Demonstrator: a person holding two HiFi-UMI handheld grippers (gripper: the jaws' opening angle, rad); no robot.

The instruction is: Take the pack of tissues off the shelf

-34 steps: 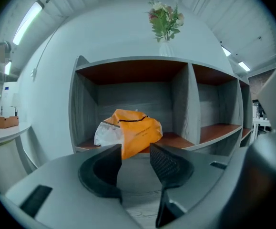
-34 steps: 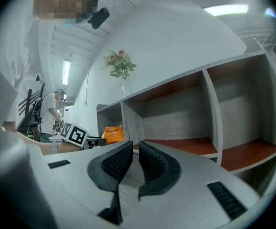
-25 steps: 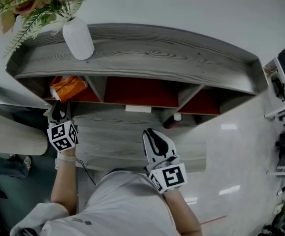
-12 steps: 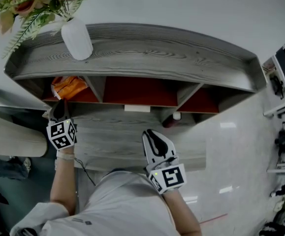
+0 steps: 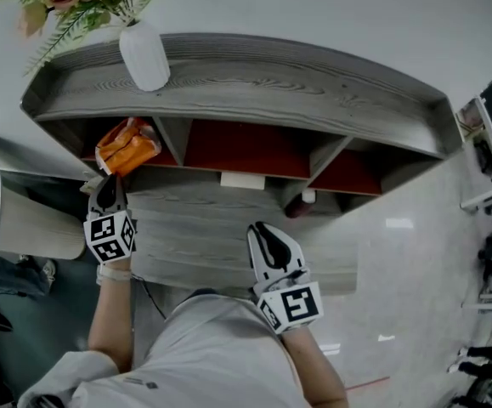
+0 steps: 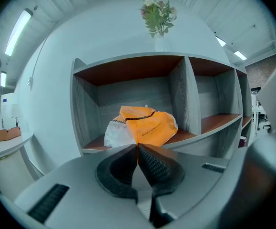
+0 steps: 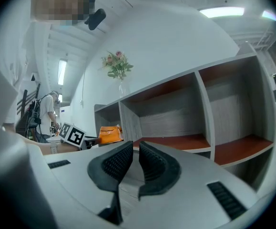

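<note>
So the shelf [image 6: 178,92] past the left claw [image 6: 137,148] is matt grey woodgrain. The pack of tissues [image 6: 147,128] at its tips: crinkly glossy plastic.

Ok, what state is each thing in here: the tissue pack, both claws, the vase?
pack of tissues: tilted at the front of the left shelf compartment, wrapper pinched.
left claw: just closed, shut on the pack.
right claw: jaws slightly apart, empty.
vase: upright on the shelf top.
</note>
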